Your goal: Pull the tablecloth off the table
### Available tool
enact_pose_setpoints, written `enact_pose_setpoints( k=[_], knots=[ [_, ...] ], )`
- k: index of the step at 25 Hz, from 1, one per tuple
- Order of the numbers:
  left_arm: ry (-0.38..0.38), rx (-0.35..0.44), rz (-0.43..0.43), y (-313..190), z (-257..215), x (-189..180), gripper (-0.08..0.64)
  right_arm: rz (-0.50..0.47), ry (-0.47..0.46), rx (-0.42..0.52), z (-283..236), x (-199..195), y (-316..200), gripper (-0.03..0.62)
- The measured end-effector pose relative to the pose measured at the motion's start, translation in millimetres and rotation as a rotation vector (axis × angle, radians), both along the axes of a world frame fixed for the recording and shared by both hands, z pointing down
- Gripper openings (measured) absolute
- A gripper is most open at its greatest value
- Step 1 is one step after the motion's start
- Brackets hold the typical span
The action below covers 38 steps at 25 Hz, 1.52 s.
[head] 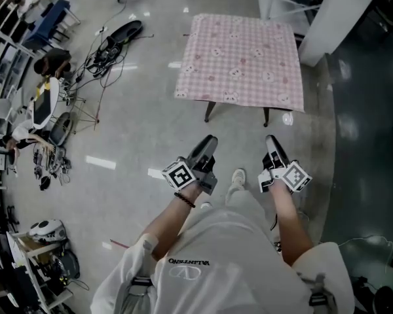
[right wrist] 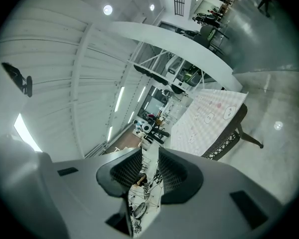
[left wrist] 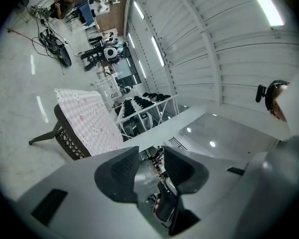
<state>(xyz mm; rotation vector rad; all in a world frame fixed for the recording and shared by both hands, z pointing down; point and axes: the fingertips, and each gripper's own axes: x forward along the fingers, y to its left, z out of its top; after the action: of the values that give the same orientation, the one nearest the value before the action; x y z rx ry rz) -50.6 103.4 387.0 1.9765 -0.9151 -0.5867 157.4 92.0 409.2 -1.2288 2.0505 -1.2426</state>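
Observation:
A pink checked tablecloth (head: 239, 61) with small animal prints covers a small dark-legged table (head: 209, 112) ahead of me in the head view. My left gripper (head: 209, 142) and right gripper (head: 270, 141) hang side by side over the floor, short of the table's near edge and touching nothing. In the left gripper view the tablecloth (left wrist: 89, 118) lies off to the left of the jaws; my left gripper (left wrist: 150, 166) stands open and empty. The right gripper view has the tablecloth (right wrist: 204, 118) to the right, and my right gripper (right wrist: 150, 168) is open with nothing between its pads.
A white pillar (head: 344, 18) stands just right of the table. Cables and gear (head: 111, 44) lie on the glossy floor at the left, near a seated person (head: 52, 61) and shelving. My own shoe (head: 237, 177) shows between the grippers.

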Motion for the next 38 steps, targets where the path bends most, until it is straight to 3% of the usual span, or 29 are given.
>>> enact_pose_setpoints(
  k=[5, 10, 13, 18, 24, 38],
  knots=[
    [-0.018, -0.090, -0.057, -36.2, 25.9, 19.3, 0.156, -0.043, -0.068, -0.066, 25.6, 12.2, -37.6, 0.114],
    [-0.050, -0.086, -0.093, -69.0, 25.5, 30.7, 0.156, -0.120, -0.099, -0.074, 31.5, 10.4, -70.8, 0.114],
    [-0.034, -0.096, -0.092, -86.3, 28.0, 41.2, 0.156, -0.093, -0.128, -0.205, 52.2, 15.8, -83.7, 0.115],
    [-0.034, -0.165, -0.118, -101.2, 54.9, 44.0, 0.156, -0.120, -0.109, -0.164, 71.1, 9.0, -110.0, 0.115],
    [-0.023, -0.201, -0.098, -118.8, 83.3, 52.2, 0.156, -0.080, -0.130, -0.230, 105.9, 7.5, -124.6, 0.115],
    [-0.001, -0.311, -0.091, -165.4, 173.2, 31.1, 0.156, -0.027, -0.129, -0.328, 173.6, -21.9, -157.3, 0.117]
  ],
)
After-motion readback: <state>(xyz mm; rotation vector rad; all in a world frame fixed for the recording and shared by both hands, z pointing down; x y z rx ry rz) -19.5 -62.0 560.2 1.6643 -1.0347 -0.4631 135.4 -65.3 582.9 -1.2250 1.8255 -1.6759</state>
